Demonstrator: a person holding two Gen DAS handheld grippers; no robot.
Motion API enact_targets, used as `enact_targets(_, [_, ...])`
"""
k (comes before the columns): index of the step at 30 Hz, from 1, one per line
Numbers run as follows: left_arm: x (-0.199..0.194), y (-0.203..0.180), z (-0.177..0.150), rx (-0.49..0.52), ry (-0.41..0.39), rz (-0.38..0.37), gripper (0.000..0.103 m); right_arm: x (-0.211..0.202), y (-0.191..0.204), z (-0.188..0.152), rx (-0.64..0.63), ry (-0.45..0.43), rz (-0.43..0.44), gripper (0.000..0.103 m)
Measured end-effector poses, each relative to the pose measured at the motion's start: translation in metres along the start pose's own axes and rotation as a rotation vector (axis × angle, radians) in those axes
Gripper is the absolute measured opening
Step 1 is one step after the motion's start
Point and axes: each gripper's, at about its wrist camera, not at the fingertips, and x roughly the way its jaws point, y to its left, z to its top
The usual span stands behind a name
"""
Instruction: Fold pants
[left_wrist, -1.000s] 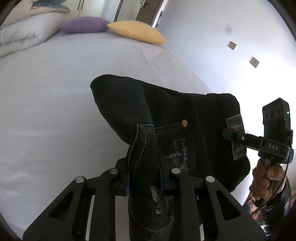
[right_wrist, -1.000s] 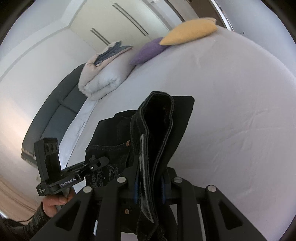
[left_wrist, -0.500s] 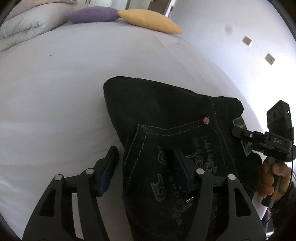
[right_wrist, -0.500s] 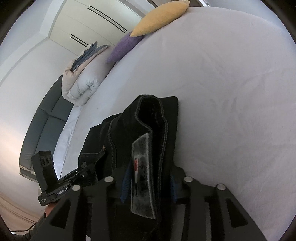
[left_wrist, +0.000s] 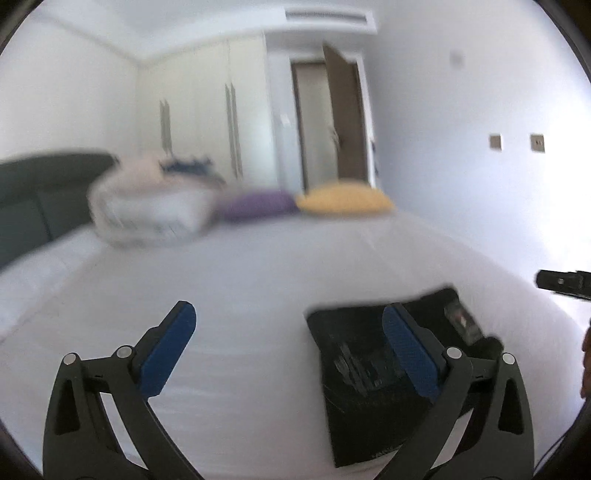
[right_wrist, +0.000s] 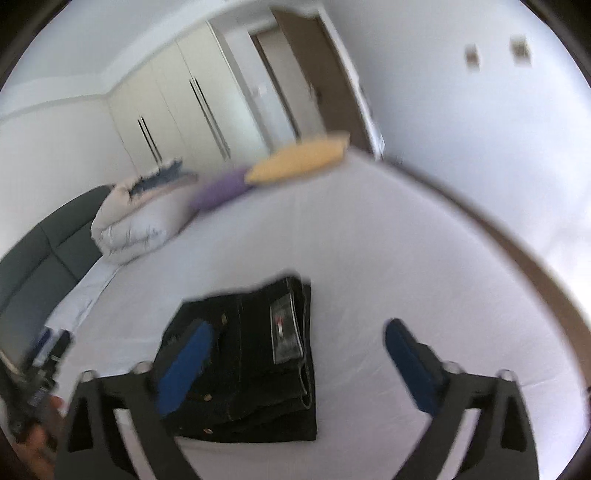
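Observation:
The black denim pants (right_wrist: 255, 354) lie folded into a compact bundle on the white bed (right_wrist: 388, 258), a grey waist label facing up. In the left wrist view the pants (left_wrist: 362, 373) sit low right, partly behind my right finger. My left gripper (left_wrist: 291, 328) is open and empty, lifted off the bed to the left of the bundle. My right gripper (right_wrist: 299, 343) is open and empty, raised above the bundle's right side. The right gripper's tip (left_wrist: 561, 282) shows at the left view's right edge. Both views are blurred.
A yellow pillow (right_wrist: 299, 160), a purple pillow (right_wrist: 221, 190) and a rolled white duvet (right_wrist: 136, 218) lie at the bed's far end. A dark headboard (right_wrist: 40, 251) runs along the left. The bed's right edge (right_wrist: 517, 251) borders a white wall.
Both grippers have opened and let go of the pants, then lifted and pulled back. The pants now lie flat and folded on the bed.

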Motion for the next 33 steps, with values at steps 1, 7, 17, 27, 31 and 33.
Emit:
enact_targets(1, [-0.013, 0.002, 0.007, 0.009, -0.022, 0.012, 0.103, -0.015, 0.007, 0.002, -0.020, -0.050, -0.013, 0.103])
enact_targets(7, [-0.076, -0.030, 0.050, 0.122, -0.148, 0.191, 0.103, -0.108, 0.051, 0.021, -0.136, -0.368, -0.078, 0.103])
enact_targets(17, [-0.143, 0.006, 0.084, 0.039, -0.029, 0.150, 0.103, -0.222, 0.094, 0.063, -0.164, -0.652, -0.049, 0.103])
enact_targets(27, [-0.117, 0.017, 0.023, -0.092, 0.270, 0.051, 0.103, -0.185, 0.099, 0.043, -0.166, -0.323, -0.079, 0.103])
enact_targets(31, [-0.089, 0.017, -0.008, -0.111, 0.341, 0.055, 0.103, -0.149, 0.086, 0.023, -0.090, -0.117, -0.079, 0.103])
enact_targets(33, [-0.081, 0.019, -0.019, -0.126, 0.368, 0.054, 0.103, -0.133, 0.084, 0.009, -0.095, -0.053, -0.123, 0.103])
